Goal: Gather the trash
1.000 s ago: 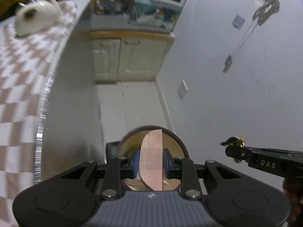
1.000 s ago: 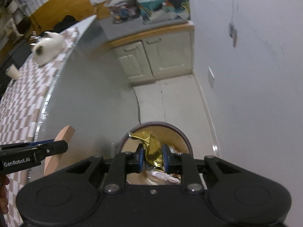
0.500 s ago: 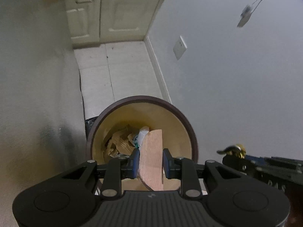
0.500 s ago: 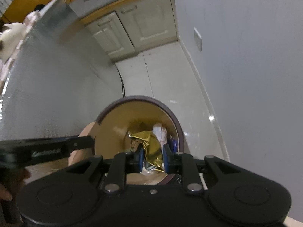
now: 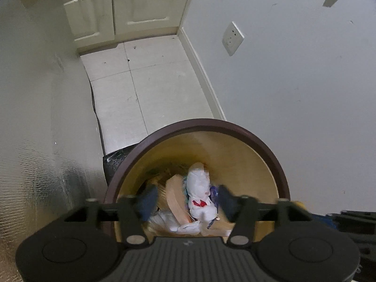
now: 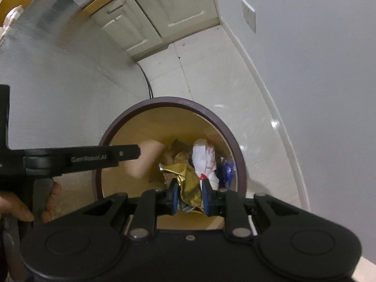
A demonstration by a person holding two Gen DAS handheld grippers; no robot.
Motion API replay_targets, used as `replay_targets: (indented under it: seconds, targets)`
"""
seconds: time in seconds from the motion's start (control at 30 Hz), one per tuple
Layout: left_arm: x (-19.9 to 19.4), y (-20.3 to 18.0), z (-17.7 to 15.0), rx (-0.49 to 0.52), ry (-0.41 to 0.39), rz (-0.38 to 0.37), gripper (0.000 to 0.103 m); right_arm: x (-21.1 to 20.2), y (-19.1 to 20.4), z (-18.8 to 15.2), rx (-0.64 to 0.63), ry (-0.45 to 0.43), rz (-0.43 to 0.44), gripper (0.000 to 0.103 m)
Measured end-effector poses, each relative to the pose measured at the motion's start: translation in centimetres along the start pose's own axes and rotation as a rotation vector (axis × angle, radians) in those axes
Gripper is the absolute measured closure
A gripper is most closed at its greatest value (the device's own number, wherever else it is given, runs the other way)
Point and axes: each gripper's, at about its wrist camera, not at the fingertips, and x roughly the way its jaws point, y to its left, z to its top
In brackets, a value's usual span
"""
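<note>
The left hand-held gripper is opening over the round brown-rimmed waste bin, nothing between its jaws; the pinkish flat wooden scrap lies inside. The right hand-held gripper is clamped on a crumpled gold foil wrapper above the bin. It looks light, soft and crushable, best pinched at its bunched middle.

Dark brown rim on the bin, tan yellow inside. White wrapper with a red mark. Pinkish beige slab beside it. Shiny gold foil between blue pads of the black right tool. Cream cupboard doors, pale grey wall, off-white floor tiles.
</note>
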Motion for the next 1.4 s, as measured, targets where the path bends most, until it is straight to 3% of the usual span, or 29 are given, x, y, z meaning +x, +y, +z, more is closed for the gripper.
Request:
replay_targets:
  seconds: [0.17,0.4,0.5,0.6,0.9,1.27,1.4]
  targets:
    - [-0.4,0.7,-1.0,0.001,0.0,0.014,0.027,1.9,0.2,0.2,0.025,0.033,0.024,0.082]
    - [-1.7,2.7,-2.9,-0.088,-0.004,0.051,0.011,4.7,1.4,0.6,-0.017,0.081,0.05,0.08]
    - [-1.7,3.6,-3.5,-0.117,0.01,0.076,0.006,5.5,1.8,0.7,-0.043,0.092,0.046,0.07]
    - [-1.5,4.3,-4.1,-0.138,0.026,0.093,0.002,5.6,1.8,0.7,-0.057,0.1,0.033,0.067]
    - [-1.9,4.6,-4.7,-0.158,0.046,0.121,0.0,4.1,1.3,-0.3,-0.092,0.117,0.001,0.062]
    - [-6.4,3.4,-5.1,-0.16,0.007,0.122,0.0,-1.1,1.4,0.1,-0.139,0.031,-0.028,0.016]
    - [-8.8,2.7,-5.4,-0.158,-0.022,0.121,0.0,-3.3,1.7,0.2,-0.158,-0.003,-0.039,0.009]
